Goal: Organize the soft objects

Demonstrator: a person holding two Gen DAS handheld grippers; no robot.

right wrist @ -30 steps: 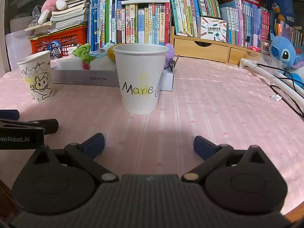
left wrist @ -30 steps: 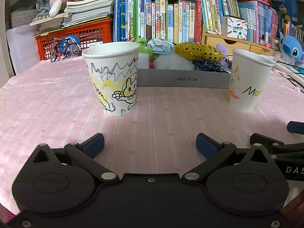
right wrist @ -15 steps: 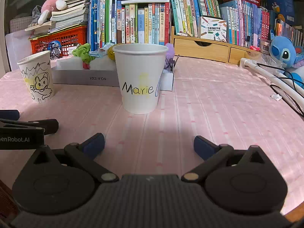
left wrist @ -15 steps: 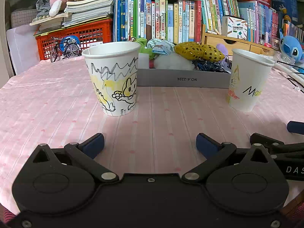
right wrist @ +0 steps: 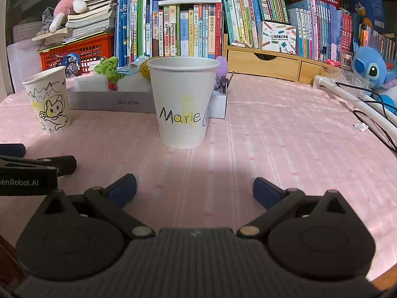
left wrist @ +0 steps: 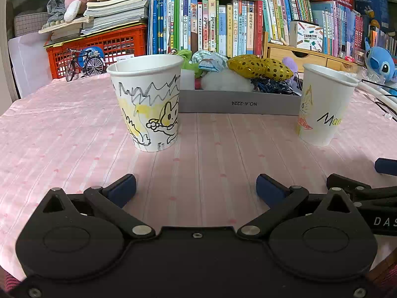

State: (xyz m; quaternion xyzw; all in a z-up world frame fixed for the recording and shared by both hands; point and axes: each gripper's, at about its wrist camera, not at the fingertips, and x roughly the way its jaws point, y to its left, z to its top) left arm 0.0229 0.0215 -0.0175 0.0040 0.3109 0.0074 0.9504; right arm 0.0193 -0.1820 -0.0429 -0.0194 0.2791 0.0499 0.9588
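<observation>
Spanning both views, a pink tabletop (left wrist: 62,129) is seen. Only the right wrist view shows "Marie" whole on the right cup (right wrist: 183,101). Soft objects (left wrist: 258,67) are piled in a grey box (left wrist: 240,103) behind the rabbit cup (left wrist: 148,101). Both the left hand-held gripper (left wrist: 196,186) and the right hand-held gripper (right wrist: 194,187) are spread wide, empty.

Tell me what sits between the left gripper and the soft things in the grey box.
The left gripper is open over bare pink tablecloth. The rabbit-drawing cup stands ahead and left, partly in front of the grey box. The soft things lie in the box behind its front wall, so the reach must clear that wall.
</observation>
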